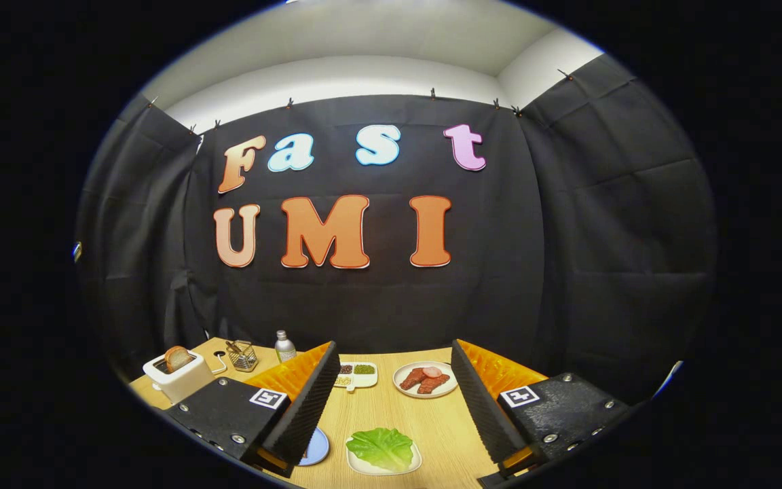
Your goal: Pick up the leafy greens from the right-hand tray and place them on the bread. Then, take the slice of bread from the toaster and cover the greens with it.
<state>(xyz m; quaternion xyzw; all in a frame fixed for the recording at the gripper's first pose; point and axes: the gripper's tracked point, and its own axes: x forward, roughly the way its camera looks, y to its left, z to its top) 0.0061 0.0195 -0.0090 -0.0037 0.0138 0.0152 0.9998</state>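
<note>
— Spread wide and holding nothing, the tongs (391, 414) hang above the wooden table (391, 414); what lies between the fingers?

— Leafy greens (381, 447), flat on a small white tray (410, 464), sit low between the two fingers, nearer the tongs than anything else. Nothing touches them yet.

— And around them?

— Just beside the left finger, partly hidden by it, a blue plate (318, 446) shows; whether the base bread lies on it cannot be told. Farther ahead between the fingers stand a divided dish of seeds (357, 374) and a plate of sliced meat (426, 379). Beyond the left finger a white toaster (179, 375) holds the bread slice (176, 358) upright, with a wire basket (244, 355) and a small bottle (285, 346) behind it.

— How should the person go about the pick?

— Probably by tipping the tongs down, centring the leaf between the fingers, and closing gently near its middle. Being thin and floppy, it may slip or fold, and a low grip risks dragging the tray along.
</note>
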